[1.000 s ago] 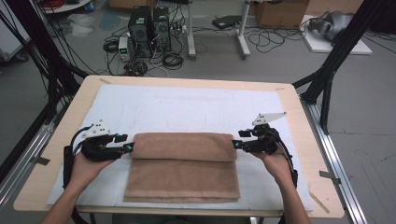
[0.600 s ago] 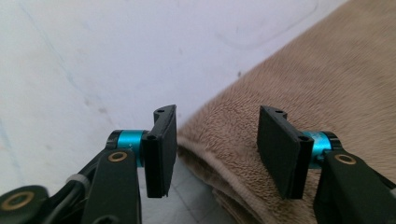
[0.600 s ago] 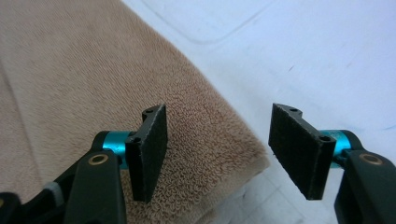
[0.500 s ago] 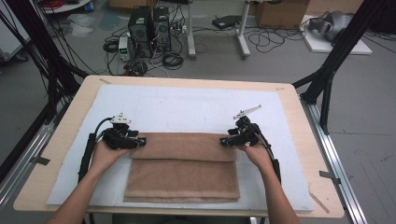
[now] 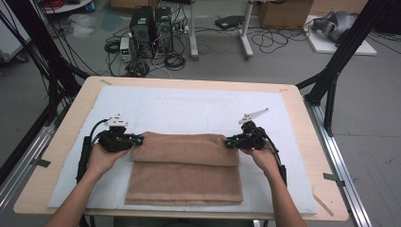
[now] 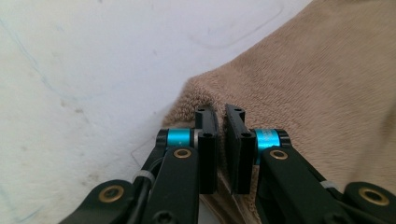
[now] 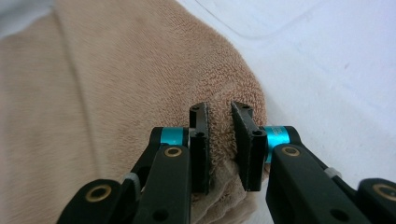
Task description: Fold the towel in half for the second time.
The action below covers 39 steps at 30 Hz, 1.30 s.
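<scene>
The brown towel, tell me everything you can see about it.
The brown towel is a soft, fuzzy terry cloth, tan-brown, lying folded on the white mat toward the near edge of the table. Its far part is doubled back over the lower layer, forming a thicker band. The left gripper pinches that band's left corner, the right gripper its right corner; both jaws have just been closing, with cloth between them.
</scene>
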Available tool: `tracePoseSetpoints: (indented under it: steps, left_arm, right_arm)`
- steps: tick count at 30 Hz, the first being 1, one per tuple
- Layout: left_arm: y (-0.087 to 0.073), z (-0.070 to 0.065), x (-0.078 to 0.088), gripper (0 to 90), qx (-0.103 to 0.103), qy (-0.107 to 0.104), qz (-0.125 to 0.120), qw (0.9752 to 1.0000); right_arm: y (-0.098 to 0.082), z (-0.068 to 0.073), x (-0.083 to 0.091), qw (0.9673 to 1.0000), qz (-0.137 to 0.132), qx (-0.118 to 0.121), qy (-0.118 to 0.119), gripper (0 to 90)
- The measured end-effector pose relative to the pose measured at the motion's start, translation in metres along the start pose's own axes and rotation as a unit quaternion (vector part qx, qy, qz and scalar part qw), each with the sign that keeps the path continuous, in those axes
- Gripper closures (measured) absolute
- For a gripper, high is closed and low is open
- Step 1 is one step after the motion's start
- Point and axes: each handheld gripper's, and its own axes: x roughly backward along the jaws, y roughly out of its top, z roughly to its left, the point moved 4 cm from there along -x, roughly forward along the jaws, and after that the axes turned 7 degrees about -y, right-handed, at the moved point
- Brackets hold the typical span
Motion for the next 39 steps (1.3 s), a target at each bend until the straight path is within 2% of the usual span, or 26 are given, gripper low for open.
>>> tracePoseSetpoints:
  steps: [3,5,7,8,10,12,15,17,20,24,28,30,31,33,36,37,39]
  left_arm:
    - [0.0,-0.017,0.021,84.1,-0.02,-0.005,-0.026,0.9995]
    - [-0.007,-0.033,0.034,84.0,-0.031,-0.019,-0.038,0.9987]
    - [-0.02,-0.051,0.049,83.1,-0.047,-0.037,-0.039,0.9974]
    - [-0.027,-0.058,0.056,80.4,-0.051,-0.05,-0.04,0.9967]
    - [-0.038,-0.07,0.069,68.4,-0.057,-0.064,-0.046,0.9952]
    - [-0.043,-0.074,0.077,64.5,-0.056,-0.065,-0.05,0.995]
    - [-0.041,-0.071,0.078,61.5,-0.064,-0.052,-0.051,0.9953]
    - [-0.038,-0.065,0.071,60.0,-0.065,-0.038,-0.053,0.9957]
    - [-0.034,-0.054,0.055,59.3,-0.064,-0.026,-0.053,0.9962]
    - [-0.031,-0.035,0.035,58.5,-0.048,0.008,-0.045,0.9978]
    - [-0.026,-0.019,0.019,56.7,-0.028,0.026,-0.043,0.9983]
    - [-0.025,-0.012,0.01,55.7,-0.028,0.036,-0.032,0.9984]
    - [-0.025,-0.009,0.006,54.9,-0.02,0.035,-0.027,0.9988]
    - [-0.028,-0.003,-0.003,53.5,-0.019,0.033,-0.002,0.9993]
    - [-0.034,0.004,-0.015,48.9,0.005,0.02,0.036,0.9991]
    - [-0.037,0.006,-0.018,47.9,0.012,0.017,0.044,0.9988]
    - [-0.038,0.008,-0.021,46.6,0.026,0.01,0.046,0.9986]
  right_arm:
    - [0.003,0.016,0.019,0.9993,-0.018,0.032,0.005,77.7]
    - [0.001,0.031,0.034,0.9982,-0.025,0.053,0.01,77.4]
    - [-0.005,0.049,0.049,0.9963,-0.034,0.076,0.023,75.9]
    - [-0.01,0.058,0.056,0.995,-0.037,0.088,0.032,74.1]
    - [-0.018,0.073,0.069,0.993,-0.046,0.1,0.043,69.4]
    - [-0.022,0.079,0.079,0.992,-0.059,0.098,0.054,64.5]
    - [-0.02,0.076,0.082,0.9928,-0.058,0.096,0.043,60.2]
    - [-0.018,0.068,0.074,0.9942,-0.053,0.087,0.032,56.5]
    - [-0.017,0.054,0.055,0.9961,-0.03,0.083,0.011,52.0]
    - [-0.013,0.036,0.031,0.9975,-0.021,0.067,-0.008,49.8]
    - [-0.011,0.022,0.012,0.9979,-0.012,0.056,-0.03,45.4]
    - [-0.011,0.017,0.005,0.998,-0.002,0.05,-0.038,42.5]
    - [-0.012,0.015,0.001,0.9981,0.003,0.046,-0.041,41.3]
    - [-0.014,0.013,-0.005,0.998,0.011,0.045,-0.044,39.4]
    - [-0.019,0.01,-0.013,0.9983,0.022,0.036,-0.041,37.8]
    - [-0.021,0.008,-0.016,0.998,0.032,0.035,-0.041,36.7]
    - [-0.023,0.006,-0.021,0.9984,0.039,0.023,-0.036,37.9]
